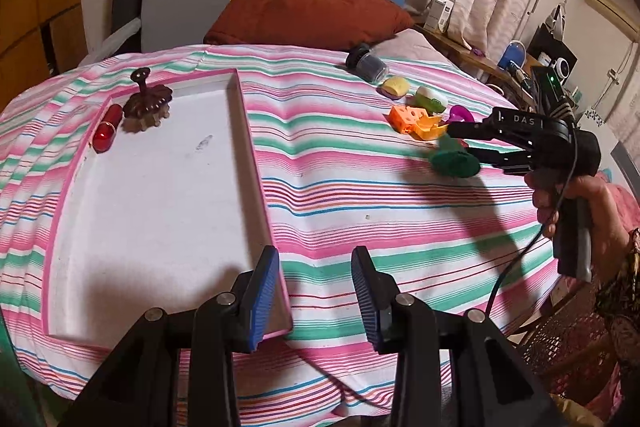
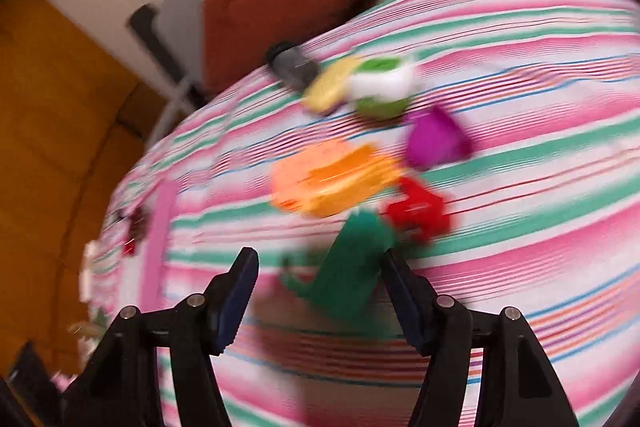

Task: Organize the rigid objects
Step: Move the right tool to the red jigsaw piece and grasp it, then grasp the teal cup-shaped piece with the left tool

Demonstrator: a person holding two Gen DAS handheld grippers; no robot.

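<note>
A white tray with a pink rim (image 1: 256, 163) is seen lying on a bed covered with a pink, green and white striped sheet (image 1: 360, 195); it serves as the landmark here. Inside the tray, at its far corner, a red capsule-shaped piece (image 1: 107, 128) and a dark brown flower-shaped stamp (image 1: 147, 101) are placed side by side, close together.

Well to the right of the tray, a cluster of small toys is spread on the sheet: a dark jar lying on its side (image 1: 367, 63) farthest back, then a yellow piece (image 1: 395, 86), a green-and-white piece (image 1: 431, 98), an orange cheese-like block (image 1: 407, 118) with a yellow-orange piece beside it, and a purple piece (image 1: 459, 115). In the blurred right wrist view a red piece (image 2: 420, 213) is also made out just beside the orange one.

The left tongs (image 1: 316, 291) are held over the tray's near right corner, their blue pads apart and nothing between them (released).

The right tongs (image 1: 454, 141) are held by a hand (image 1: 576, 203) far to the right of the tray, at the near edge of the toy cluster. A green stamp-like toy (image 1: 456, 161) is seen between their fingers; the pads stand apart from it on one side at least, and no grip is made out (the right wrist view is heavily smeared). It sits at the edge of the cluster, not in the tray.
</note>
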